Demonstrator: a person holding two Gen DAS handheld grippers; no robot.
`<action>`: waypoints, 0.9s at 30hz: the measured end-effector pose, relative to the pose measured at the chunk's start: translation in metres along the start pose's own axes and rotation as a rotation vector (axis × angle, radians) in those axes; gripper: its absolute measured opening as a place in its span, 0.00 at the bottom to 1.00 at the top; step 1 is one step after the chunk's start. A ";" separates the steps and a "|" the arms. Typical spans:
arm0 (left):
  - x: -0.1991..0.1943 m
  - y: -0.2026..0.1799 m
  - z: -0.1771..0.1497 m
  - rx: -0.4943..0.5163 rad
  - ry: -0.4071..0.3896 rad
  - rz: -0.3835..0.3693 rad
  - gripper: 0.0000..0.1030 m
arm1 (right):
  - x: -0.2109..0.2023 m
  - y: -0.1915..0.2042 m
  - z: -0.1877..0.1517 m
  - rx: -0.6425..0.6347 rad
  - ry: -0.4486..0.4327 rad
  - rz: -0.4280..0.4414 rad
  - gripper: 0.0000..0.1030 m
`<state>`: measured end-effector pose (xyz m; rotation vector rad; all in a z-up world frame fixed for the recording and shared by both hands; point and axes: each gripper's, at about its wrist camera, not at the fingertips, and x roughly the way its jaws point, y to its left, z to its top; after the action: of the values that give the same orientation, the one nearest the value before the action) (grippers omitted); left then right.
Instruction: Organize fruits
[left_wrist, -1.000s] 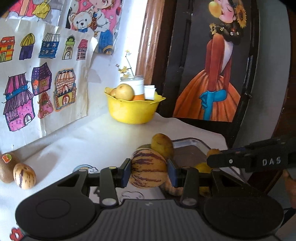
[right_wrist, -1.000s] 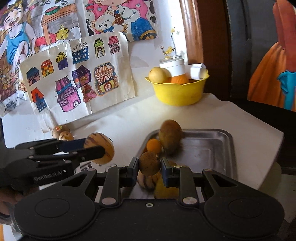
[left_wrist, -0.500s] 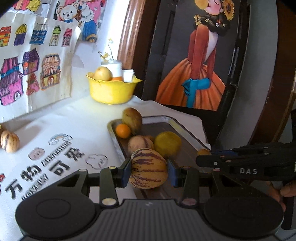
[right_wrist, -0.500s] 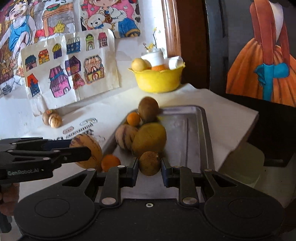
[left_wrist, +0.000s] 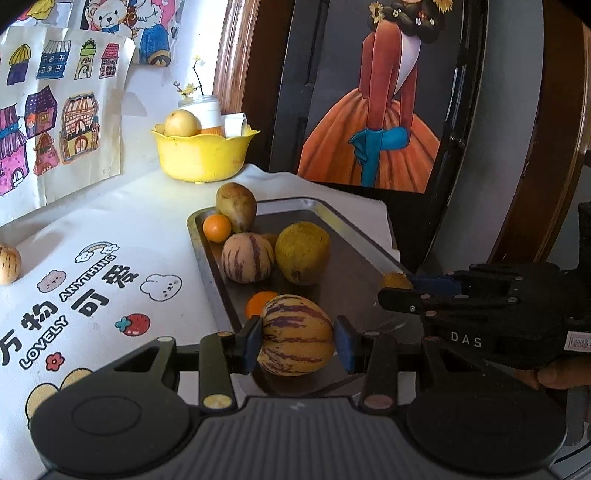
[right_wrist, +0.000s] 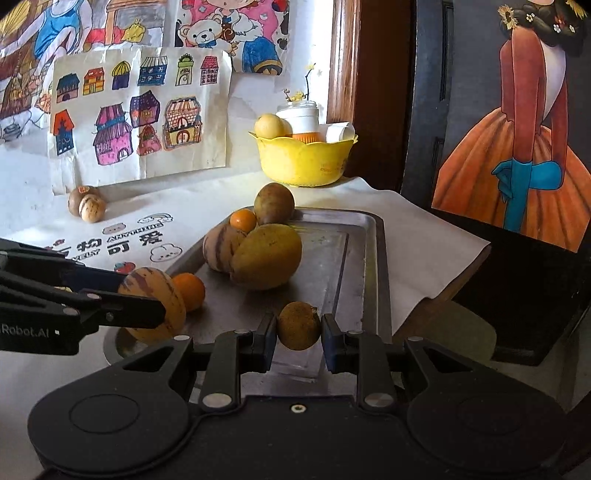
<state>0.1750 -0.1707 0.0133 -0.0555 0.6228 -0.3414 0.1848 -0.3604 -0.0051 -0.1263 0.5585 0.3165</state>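
Over the last second both tongs have swung in from the side of the worktop (left_wrist: 110, 221) to the near end of the metal tray (right_wrist: 373, 258), and each has sunk low over it. The left tongs (left_wrist: 297, 338) are closed on a striped melon (left_wrist: 295, 334), their blue pads pressing its two sides; a second ago this fruit hung over the white cloth, and now it sits just above, perhaps touching, the tray's near left corner, right beside a small orange (left_wrist: 260, 301). The right tongs (right_wrist: 298, 332) grip a small brown fruit (right_wrist: 298, 325), though a sliver of space shows at its right side, so the hold may be loosening; it lies low over the tray floor near the right rim. Further up the tray the fruits already gathered have not moved: a second striped melon (left_wrist: 246, 257), a big yellow-green fruit (left_wrist: 303, 253), a little orange one (left_wrist: 217, 228) and a brown one (left_wrist: 236, 205). In my judgement both carries are nearly finished and only the letting go remains. Two fruits (right_wrist: 86, 205) by the wall drawings and the yellow bowl (right_wrist: 303, 160) are left to deal with.
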 end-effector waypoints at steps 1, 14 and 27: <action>0.001 0.000 -0.001 0.000 0.005 0.002 0.44 | 0.001 0.001 -0.001 -0.001 0.000 0.000 0.27; 0.005 0.001 0.000 -0.001 0.011 0.015 0.44 | 0.011 0.004 -0.008 -0.015 0.000 0.012 0.27; 0.007 -0.001 0.000 0.020 0.006 0.023 0.45 | 0.008 0.002 -0.015 0.012 -0.008 0.005 0.27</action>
<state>0.1798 -0.1739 0.0099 -0.0285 0.6252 -0.3251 0.1826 -0.3591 -0.0222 -0.1119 0.5529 0.3187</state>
